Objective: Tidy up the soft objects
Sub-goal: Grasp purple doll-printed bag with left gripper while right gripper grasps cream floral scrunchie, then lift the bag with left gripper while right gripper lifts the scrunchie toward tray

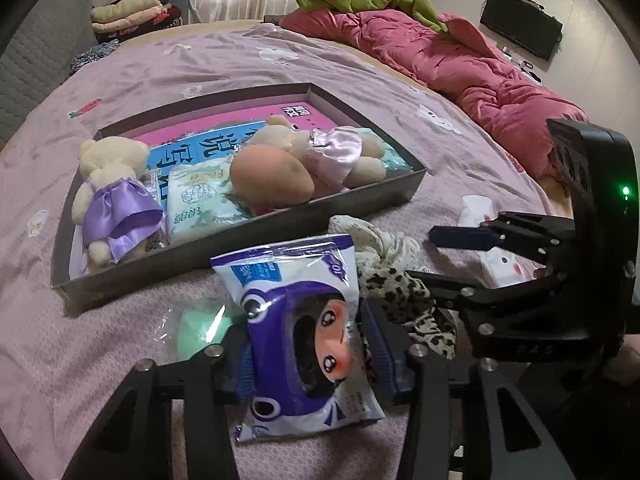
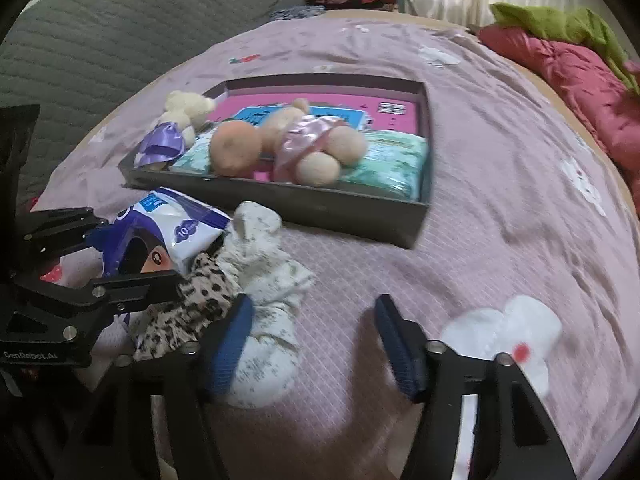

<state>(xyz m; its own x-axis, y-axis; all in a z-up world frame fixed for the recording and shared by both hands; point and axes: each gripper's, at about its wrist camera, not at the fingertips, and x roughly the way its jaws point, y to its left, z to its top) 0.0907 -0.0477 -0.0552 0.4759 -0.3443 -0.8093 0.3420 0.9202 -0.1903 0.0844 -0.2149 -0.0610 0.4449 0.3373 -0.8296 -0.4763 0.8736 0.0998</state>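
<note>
A purple-and-white wipes packet (image 1: 304,332) with a cartoon face lies on the pink bed sheet. It sits between the blue pads of my left gripper (image 1: 310,350), which press on both its sides; the right wrist view shows that gripper (image 2: 138,256) at the left edge. Beside the packet lie a white floral cloth (image 2: 264,264) and a leopard-print cloth (image 2: 192,304). My right gripper (image 2: 316,340) stands open over the sheet. Its left pad (image 2: 232,340) touches the white cloth and the rest of the gap is bare. A dark shallow box (image 1: 360,204) behind holds plush toys and tissue packs.
In the box are a cream bear in a purple dress (image 1: 112,192), a plush doll in pink (image 1: 312,160) and green tissue packs (image 2: 392,160). A mint-green item in clear wrap (image 1: 200,328) lies left of the packet. A pink quilt (image 1: 480,72) borders the right.
</note>
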